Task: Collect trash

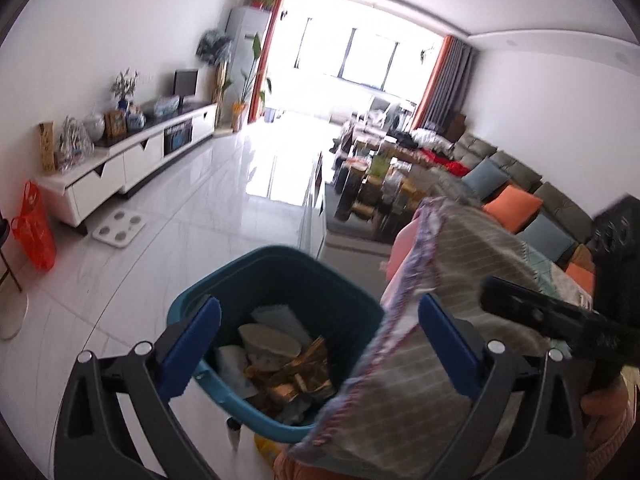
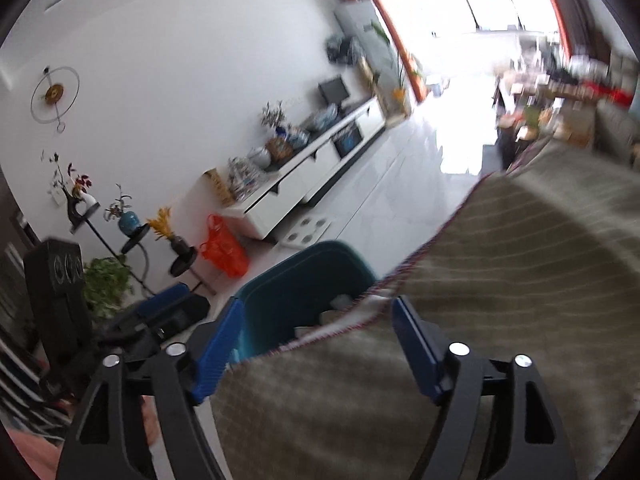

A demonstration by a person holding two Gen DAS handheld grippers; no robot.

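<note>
Left wrist view: teal trash bin [image 1: 280,280] stands on the white tiled floor [image 1: 180,216], beside a striped fringed cloth [image 1: 460,272]; paper and gold wrappers [image 1: 296,376] lie inside. Left tool [image 1: 320,344] and right tool [image 2: 316,340] both open, empty.

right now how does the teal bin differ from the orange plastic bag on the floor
The teal bin is a rigid, open-topped tub near the grippers; the orange plastic bag is soft, crumpled and slumped by the white TV cabinet. The bin's contents show: paper and gold wrappers; the bag's contents cannot be seen. The bin is partly overlapped by the striped cloth; the bag stands uncovered. Both sit on the white tiled floor.
</note>
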